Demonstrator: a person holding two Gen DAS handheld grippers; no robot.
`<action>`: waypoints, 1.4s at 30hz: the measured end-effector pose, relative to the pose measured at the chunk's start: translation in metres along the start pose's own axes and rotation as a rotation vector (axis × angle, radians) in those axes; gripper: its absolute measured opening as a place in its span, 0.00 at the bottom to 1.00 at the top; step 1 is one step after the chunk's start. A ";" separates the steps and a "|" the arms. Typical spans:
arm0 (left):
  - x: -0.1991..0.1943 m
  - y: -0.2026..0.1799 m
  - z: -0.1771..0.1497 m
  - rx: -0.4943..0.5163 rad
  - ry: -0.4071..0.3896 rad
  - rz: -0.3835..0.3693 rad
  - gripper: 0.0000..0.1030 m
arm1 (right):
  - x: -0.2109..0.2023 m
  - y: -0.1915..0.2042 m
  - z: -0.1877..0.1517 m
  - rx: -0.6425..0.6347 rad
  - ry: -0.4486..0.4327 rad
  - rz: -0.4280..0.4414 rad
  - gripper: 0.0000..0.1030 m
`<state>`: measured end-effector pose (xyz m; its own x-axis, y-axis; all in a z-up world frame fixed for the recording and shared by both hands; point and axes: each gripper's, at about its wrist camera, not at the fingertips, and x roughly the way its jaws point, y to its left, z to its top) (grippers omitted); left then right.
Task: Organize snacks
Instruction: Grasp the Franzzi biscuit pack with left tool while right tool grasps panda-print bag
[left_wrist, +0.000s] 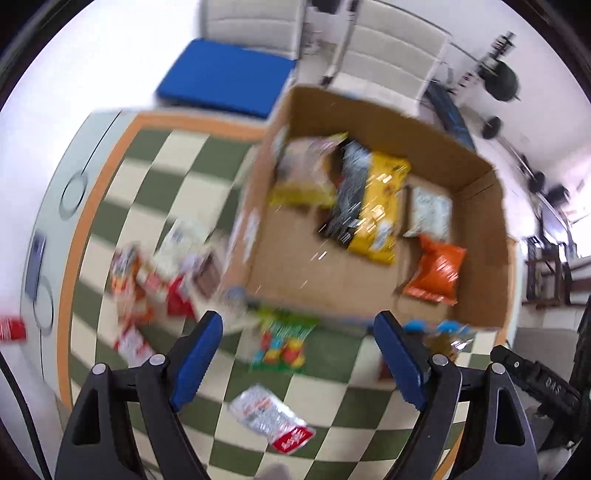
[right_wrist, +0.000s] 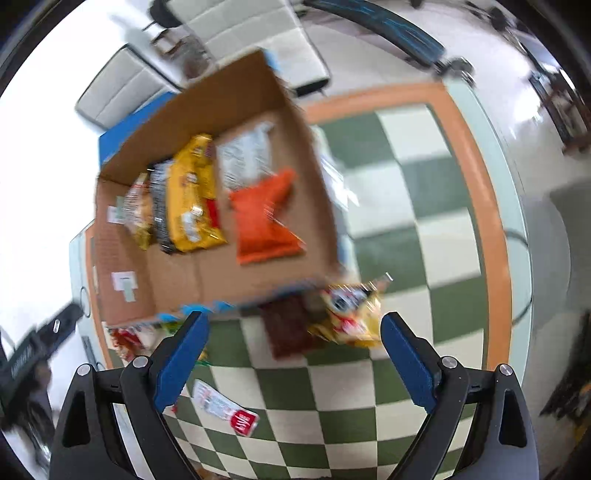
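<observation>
An open cardboard box (left_wrist: 476, 280) (right_wrist: 122, 258) stands on a green-and-cream checked cloth. Inside lie a yellow bag (left_wrist: 384, 206) (right_wrist: 192, 195), an orange bag (left_wrist: 436, 273) (right_wrist: 262, 221), a white packet (left_wrist: 430, 212) (right_wrist: 243, 155) and a dark striped packet (left_wrist: 349, 192). My left gripper (left_wrist: 299, 328) hangs open and empty above the cloth near the box's front wall, over a green packet (left_wrist: 282, 343). A silver-and-red packet (left_wrist: 271, 419) (right_wrist: 225, 406) lies nearer. My right gripper (right_wrist: 293, 328) is open and empty above a brown packet (right_wrist: 286, 326) and a yellow-red bag (right_wrist: 349, 317).
Several red and white snack packets (left_wrist: 155, 273) lie in a heap left of the box. The cloth has an orange border (right_wrist: 476, 155) on a pale round table. White chairs (left_wrist: 384, 62) and a blue cushion (left_wrist: 225, 81) stand beyond the table.
</observation>
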<state>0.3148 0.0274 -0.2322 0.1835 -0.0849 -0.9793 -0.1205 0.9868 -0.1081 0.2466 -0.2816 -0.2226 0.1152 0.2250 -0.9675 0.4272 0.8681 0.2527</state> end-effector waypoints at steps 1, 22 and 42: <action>0.005 0.004 -0.007 -0.012 0.007 0.007 0.81 | 0.006 -0.007 -0.003 0.014 0.015 0.001 0.93; 0.111 0.094 -0.005 -0.270 0.158 0.066 0.81 | 0.116 -0.060 -0.026 0.230 0.116 -0.035 0.56; 0.120 0.087 -0.038 -0.092 0.125 0.135 0.55 | 0.122 -0.019 -0.070 0.112 0.152 -0.077 0.55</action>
<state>0.2896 0.0975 -0.3659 0.0381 0.0254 -0.9990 -0.2253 0.9742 0.0162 0.1901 -0.2396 -0.3457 -0.0552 0.2312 -0.9713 0.5272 0.8329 0.1683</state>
